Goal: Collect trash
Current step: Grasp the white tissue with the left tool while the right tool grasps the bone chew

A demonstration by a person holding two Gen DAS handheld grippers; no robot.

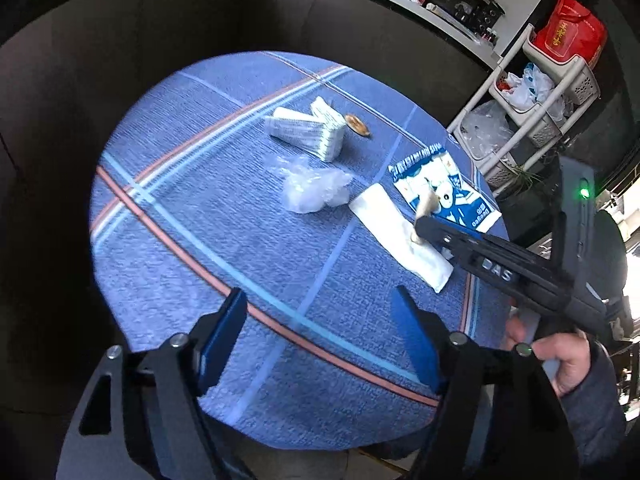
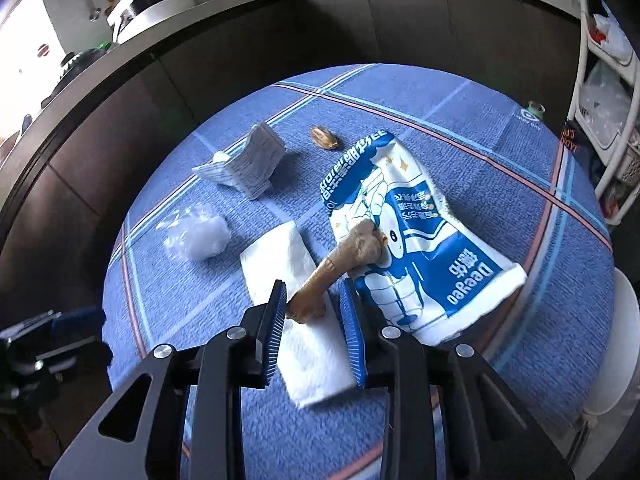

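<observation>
Right gripper (image 2: 312, 308) hangs low over the napkin (image 2: 304, 344), jaws parted around the near end of the bone (image 2: 340, 264), not clamped; left gripper (image 1: 320, 332) hovers wide open and empty. Best to centre the knobby, hard shaft between the ribbed pads before closing, clear of the soft napkin and glossy crinkled bag (image 2: 420, 240) under its far end.

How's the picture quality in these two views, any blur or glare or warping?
Left wrist view: strong fisheye curving, dark corners, the blue plaid tablecloth slightly motion-smeared. Right wrist view: sharper; window glare top left, and the folded white leaflet casts a soft shadow to its right.
</observation>
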